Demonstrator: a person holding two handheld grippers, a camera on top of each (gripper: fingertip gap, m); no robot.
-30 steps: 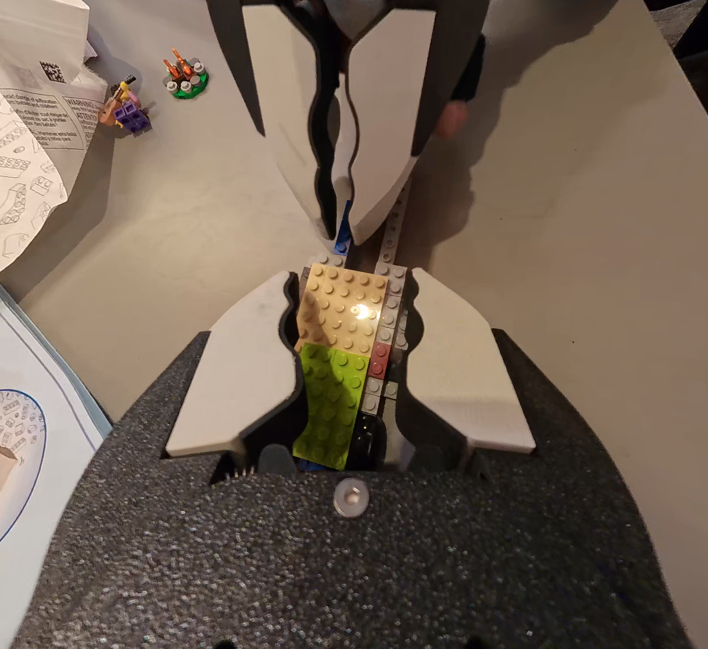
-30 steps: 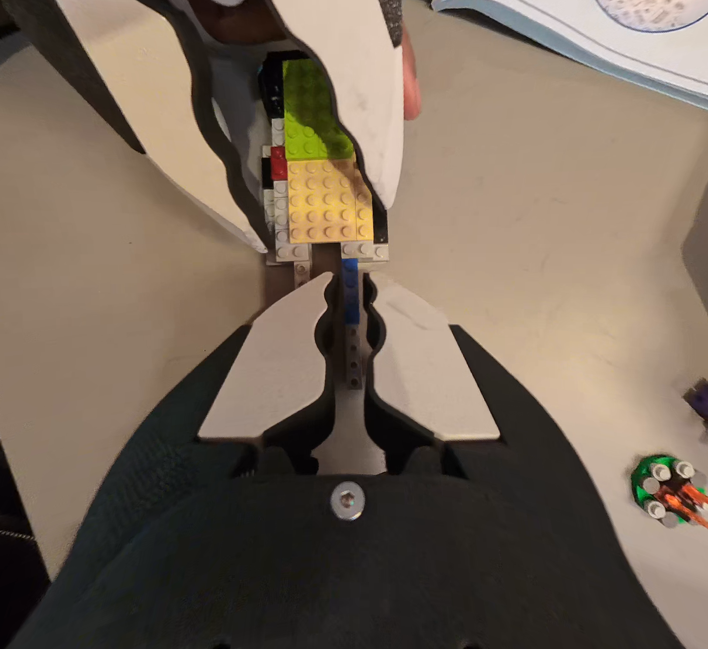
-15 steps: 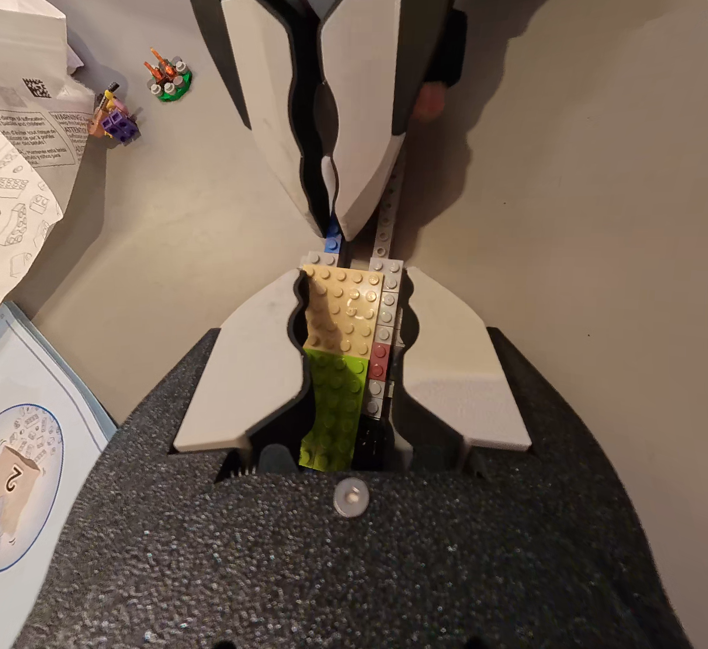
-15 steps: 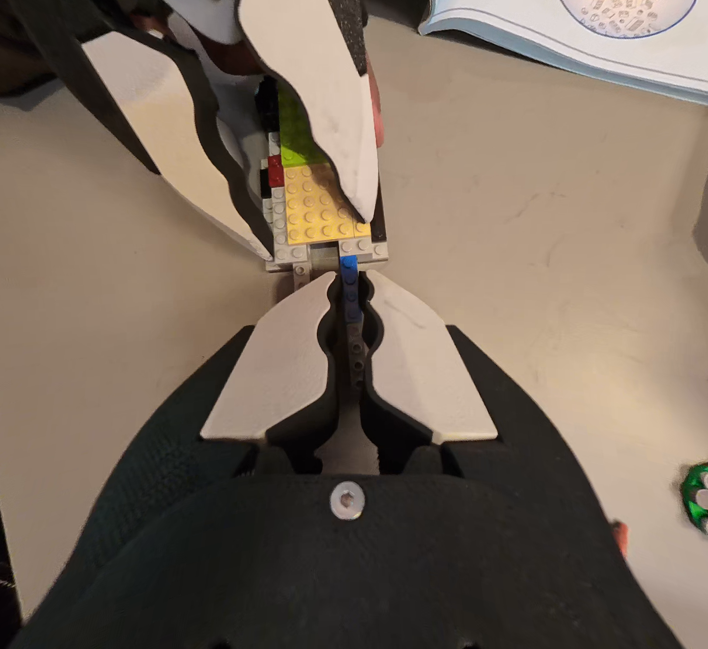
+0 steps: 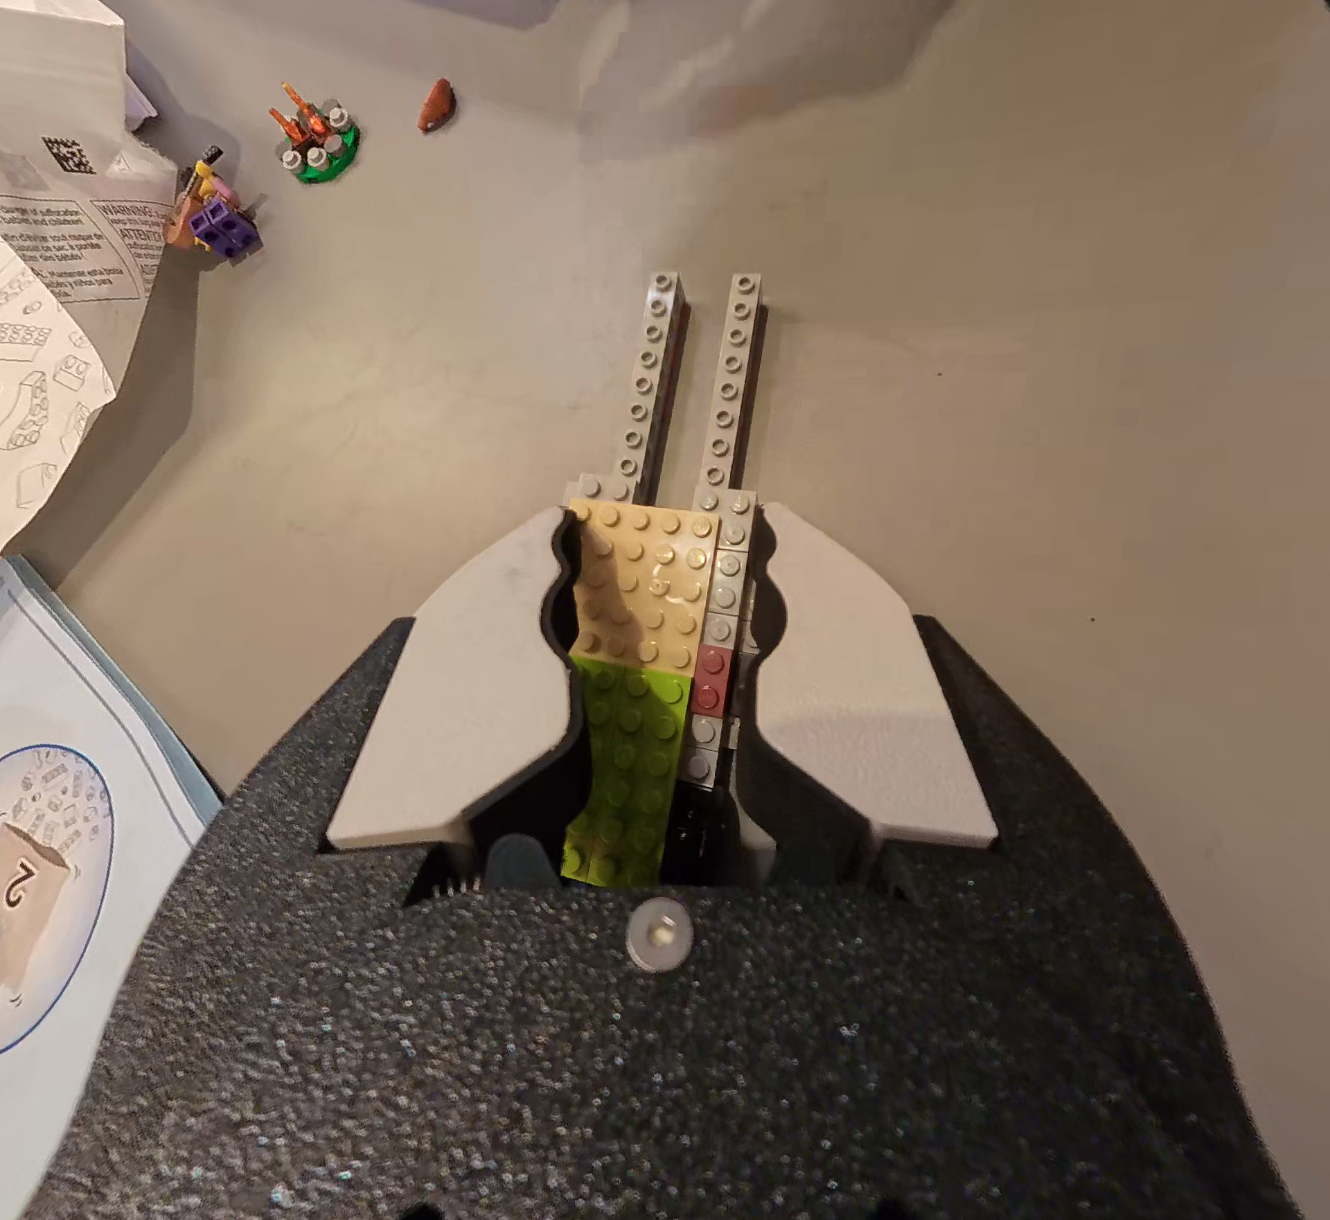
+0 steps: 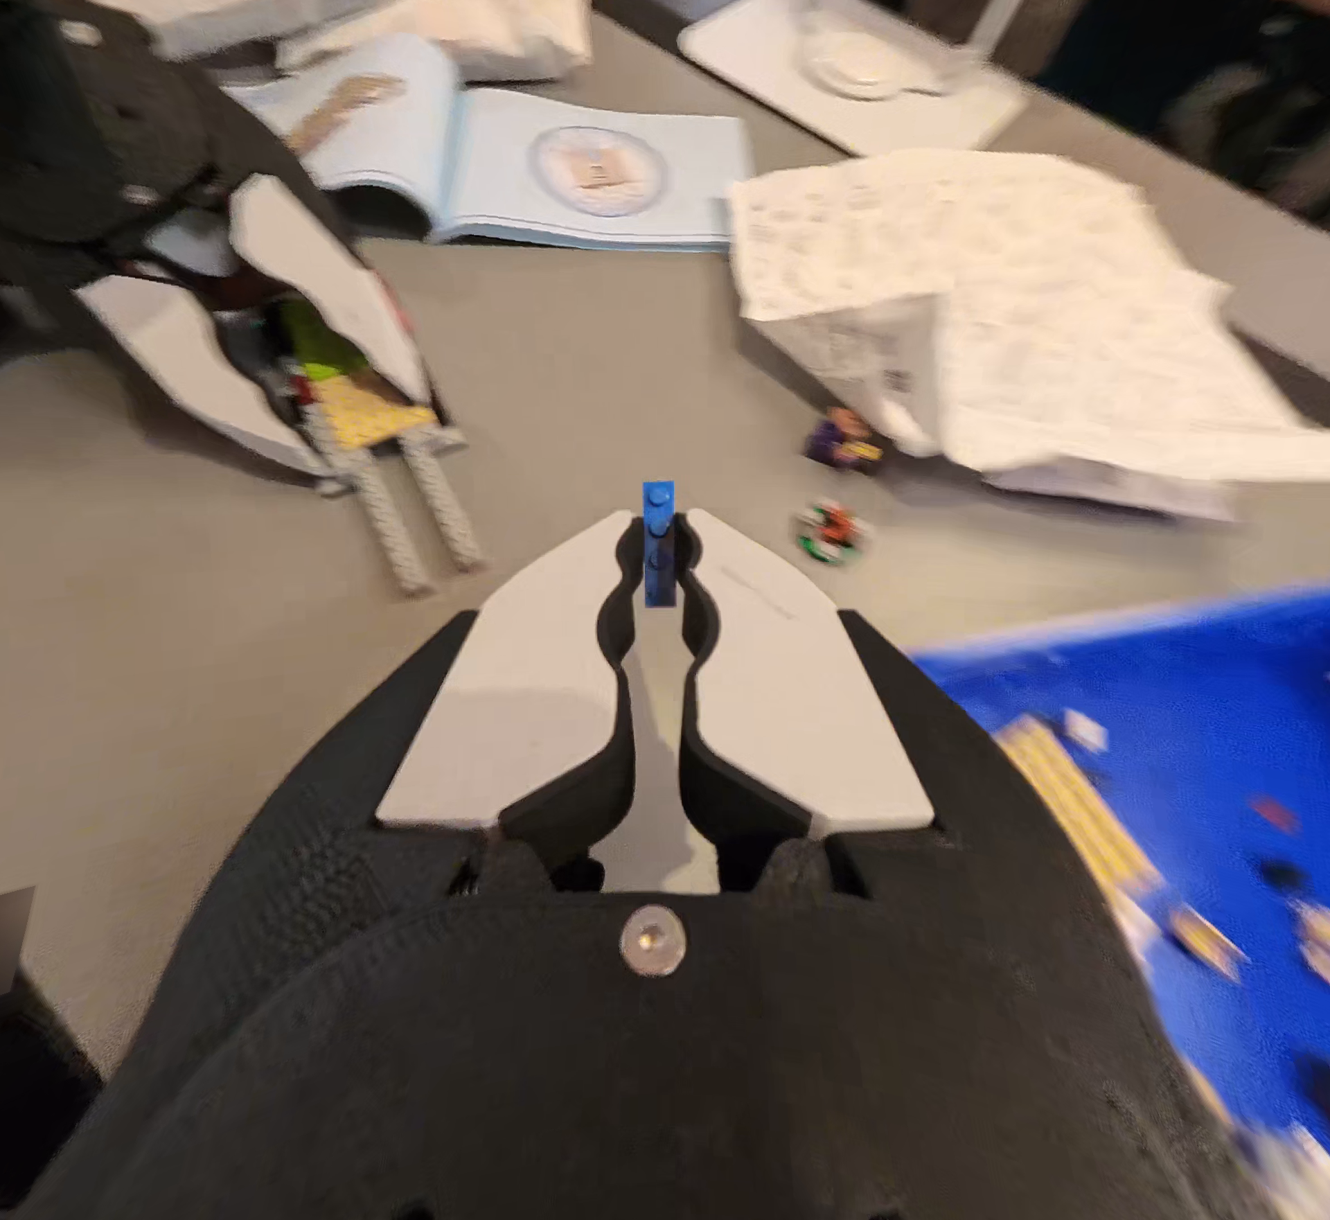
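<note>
Since a moment ago, the right gripper (image 6: 658, 523) has pulled away from the flat build of tan, green and grey toy bricks (image 5: 648, 645) and has taken the thin blue toy brick strip (image 6: 658, 541) with it. Both its grey fingers (image 6: 568, 645) are pinching the strip on its sides, with only a small gap between them. The strip is up off the grey table (image 5: 1007, 394), and its long way is pointing straight out ahead of the fingers, with its bumps facing up.

The left gripper (image 5: 662, 530) is hugging the flat build on the table, with its fingers pressing on both long sides. The build's long way is running along the fingers. Its two long grey bars (image 5: 734, 379) are sticking out ahead, side by side.

The blue strip is thin and held only by its edges, so it might twist or slip out if the squeeze gets weaker. It might then fall among the little green round toy piece (image 6: 828, 534) and the purple toy piece (image 6: 838, 440), or into the blue tray (image 6: 1187, 753). The white papers (image 6: 1007, 293) and the light blue booklet (image 6: 540, 178) are lying farther back.
</note>
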